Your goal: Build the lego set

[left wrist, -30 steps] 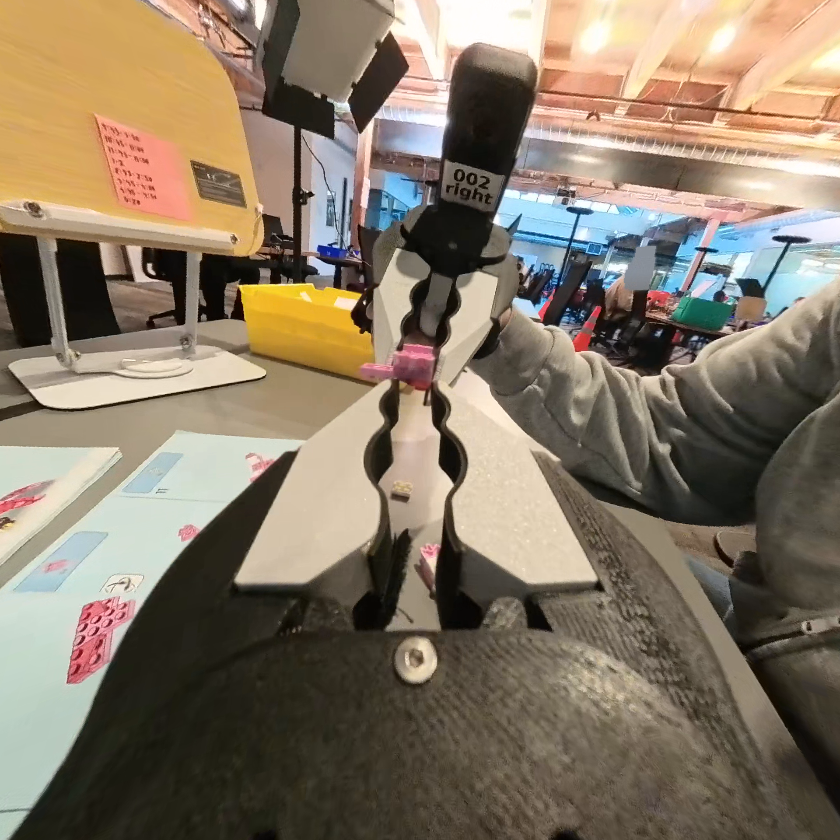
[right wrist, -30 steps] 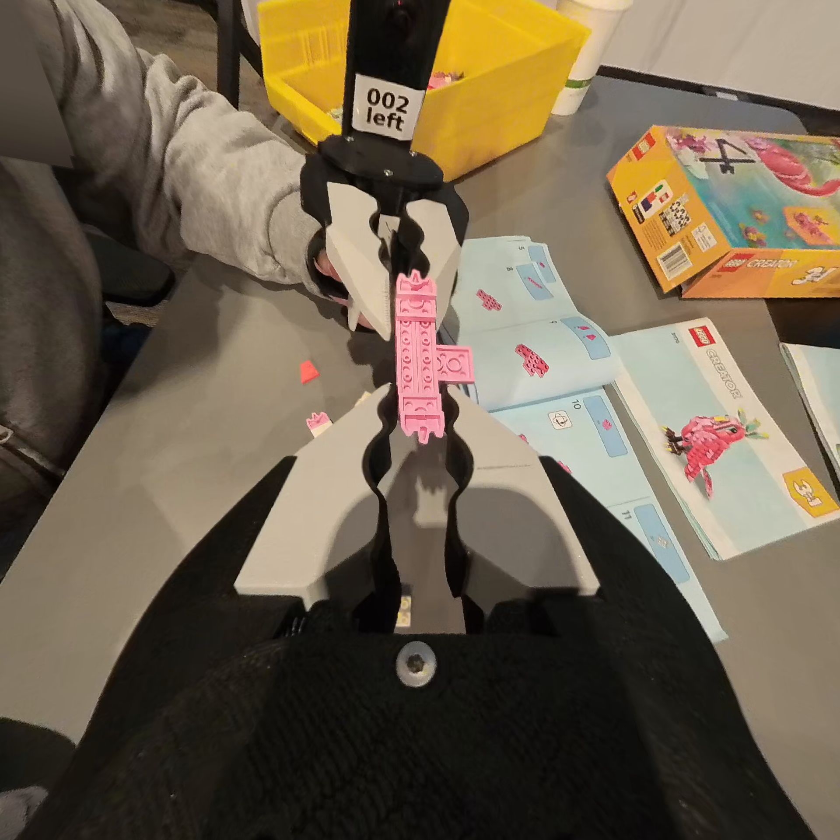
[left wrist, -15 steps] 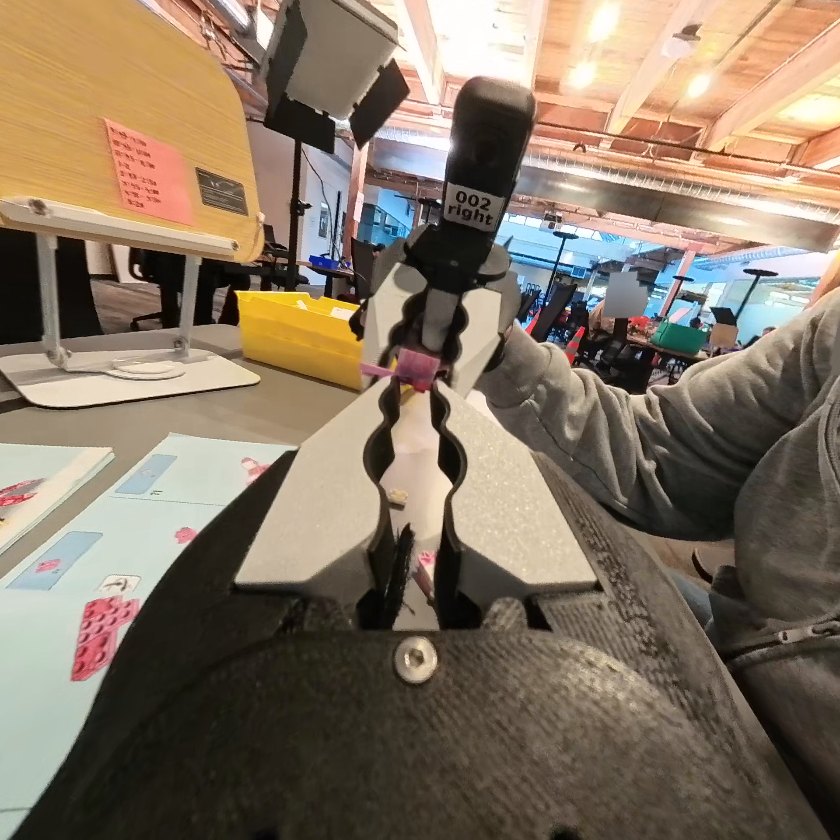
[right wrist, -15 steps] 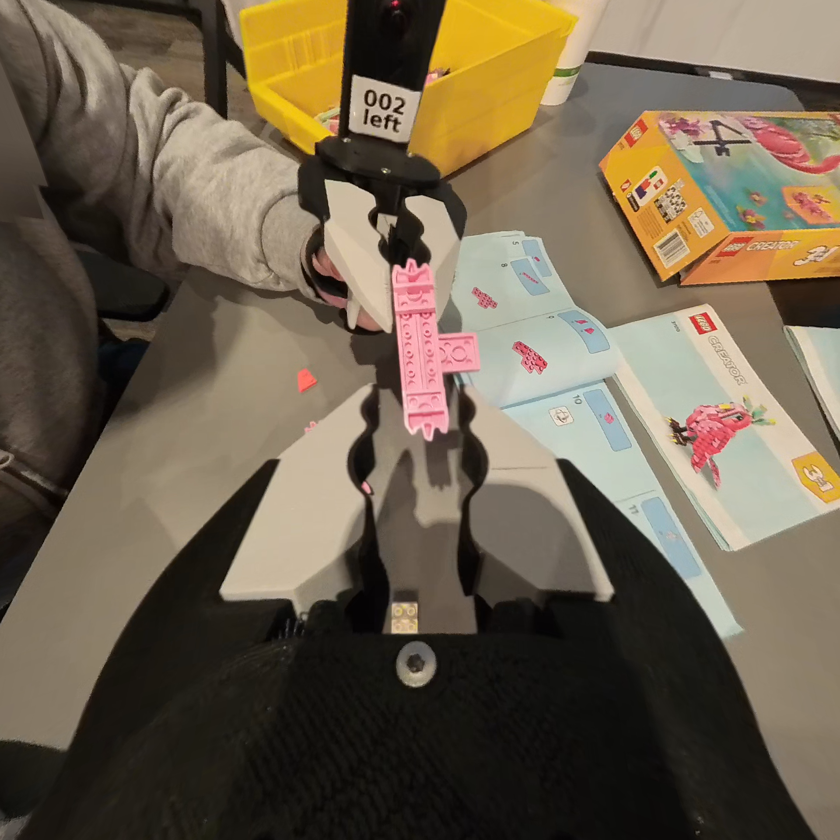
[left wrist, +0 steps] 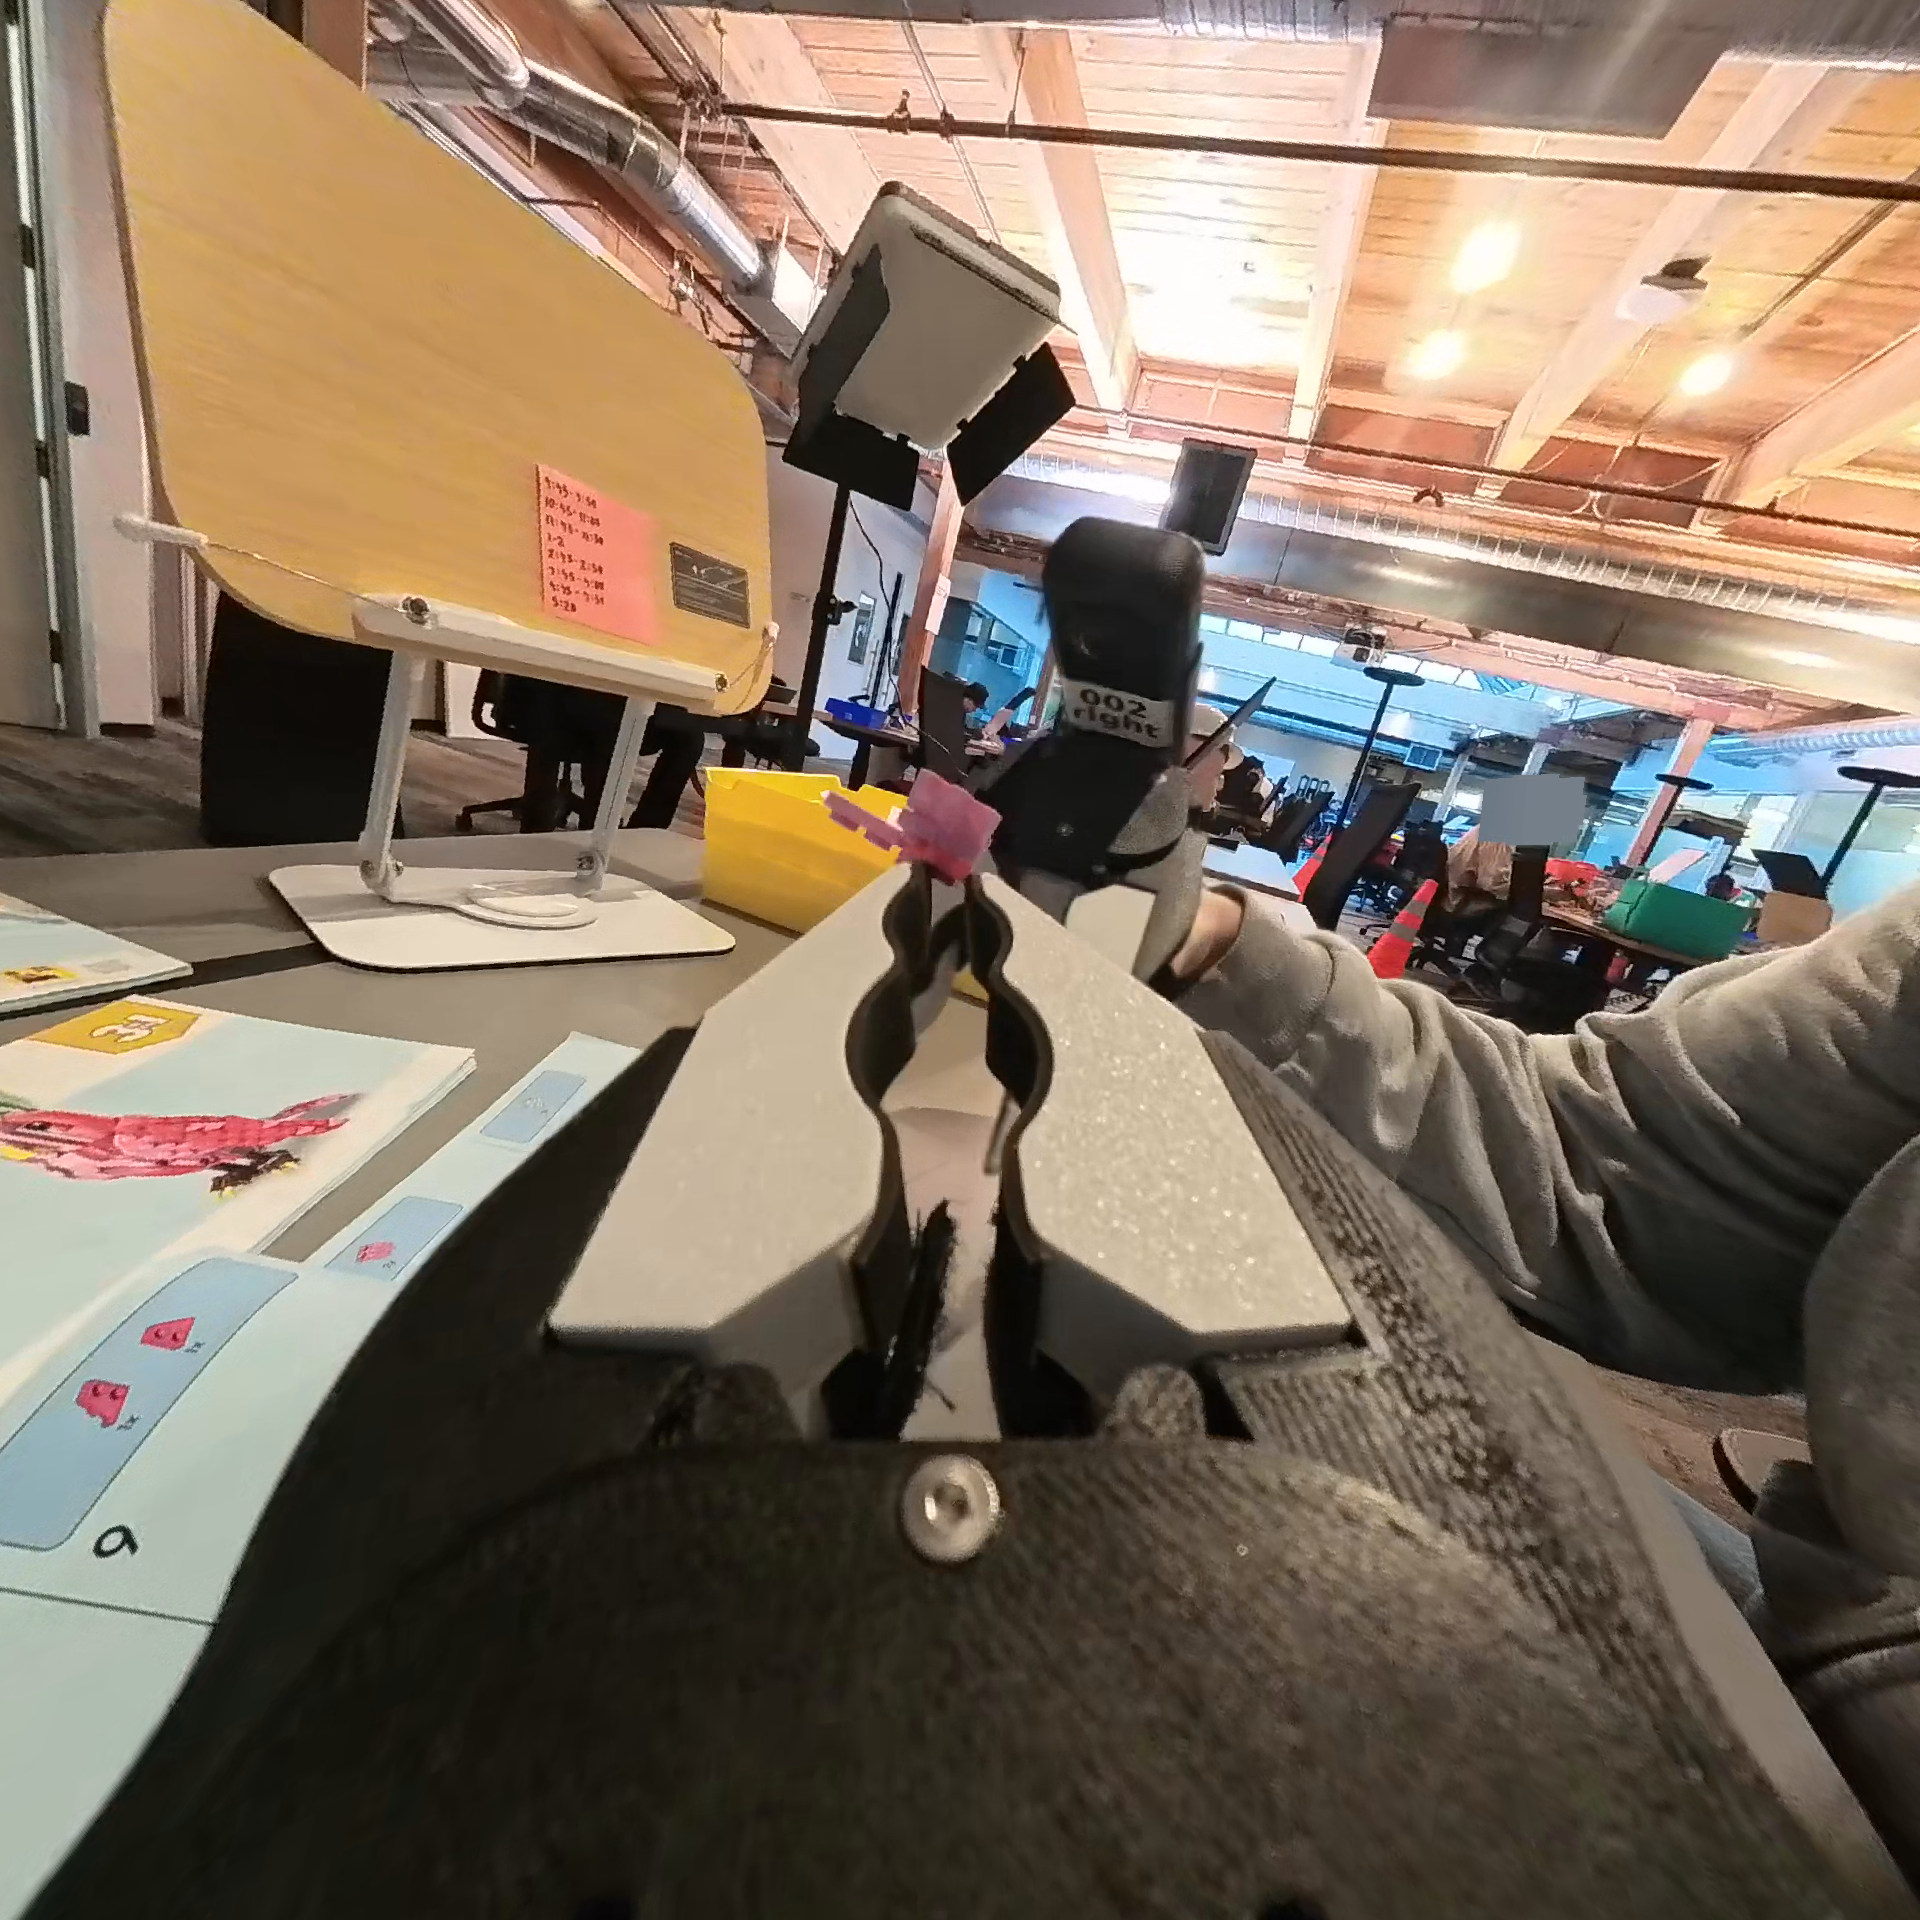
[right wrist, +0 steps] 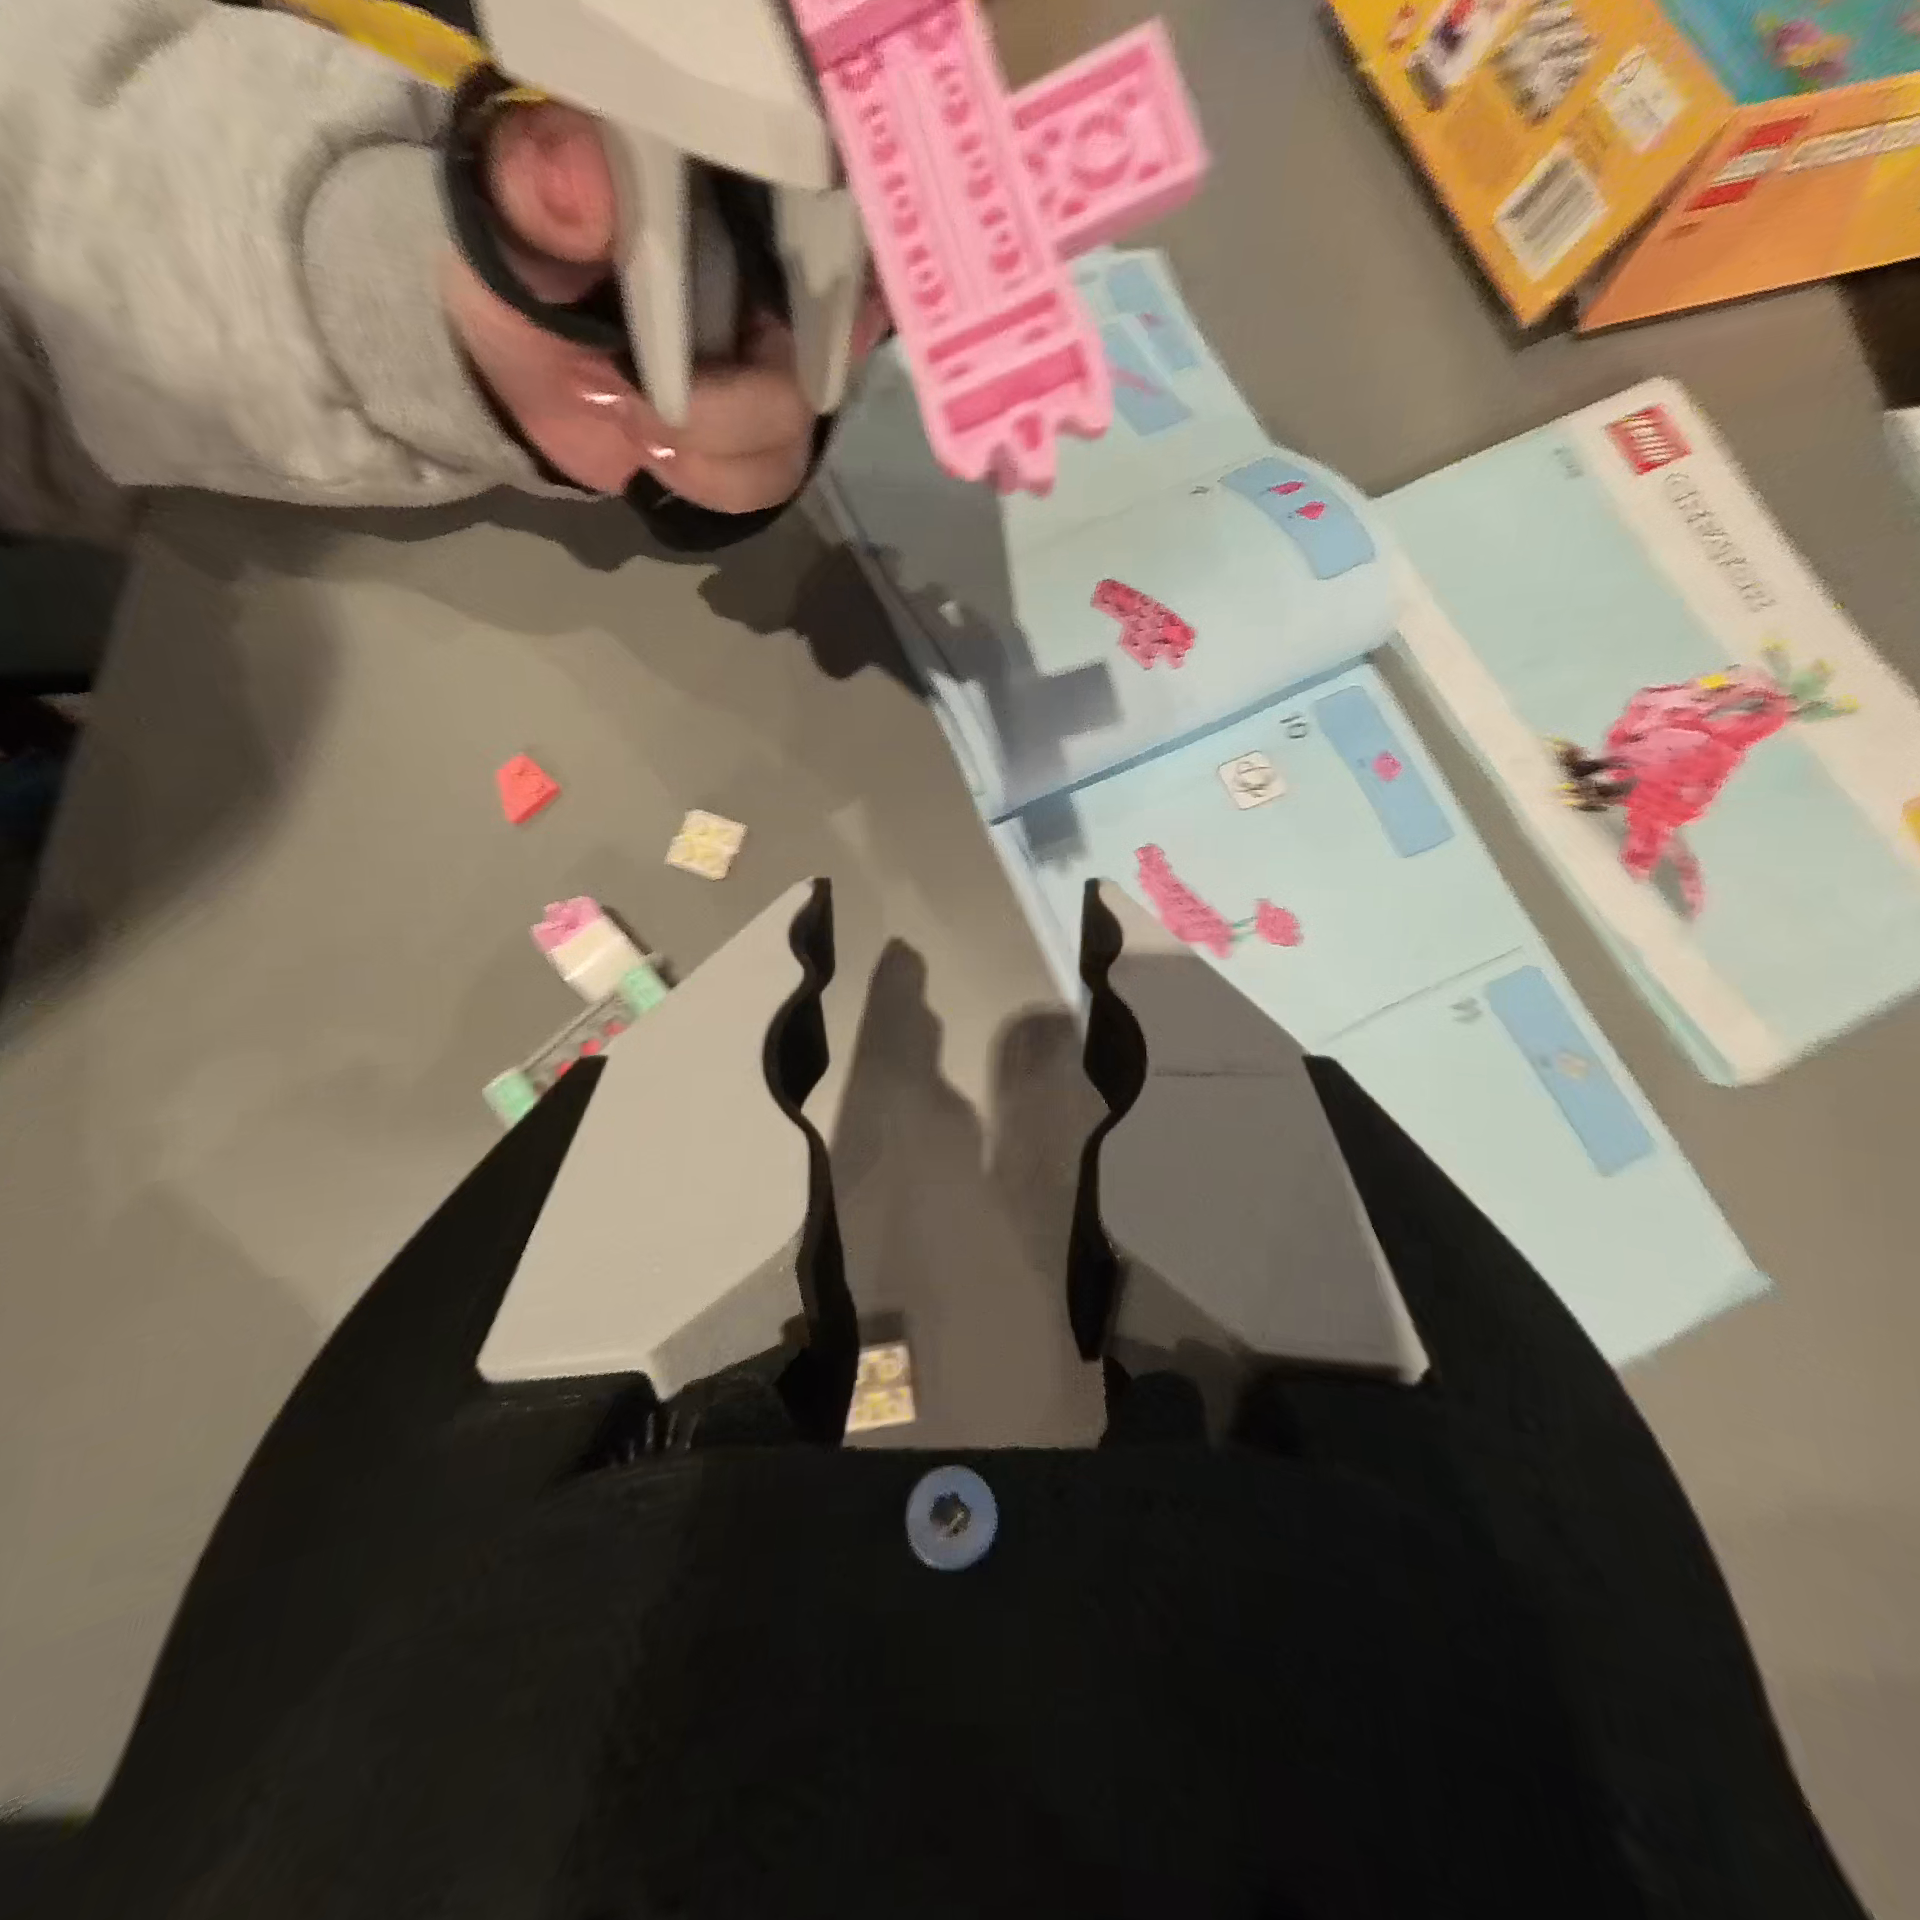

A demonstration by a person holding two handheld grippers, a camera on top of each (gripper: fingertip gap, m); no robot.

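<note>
Pink lego assembly [right wrist: 977,218] (cross-shaped, studded plates) pinched in left claw [left wrist: 940,883].

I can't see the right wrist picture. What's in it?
The right gripper hangs open and empty over a grey table. Above it, the left gripper holds a pink lego assembly; small loose pieces and instruction booklets lie below.

The left claw [left wrist: 940,883] sits at the centre of its own view, its fingers pinched nearly together at the tips. The right claw [right wrist: 954,902], centre of its view, has its fingers spread well apart with nothing between them. A grey-sleeved forearm [left wrist: 1558,1122] reaches in from the right edge.
</note>
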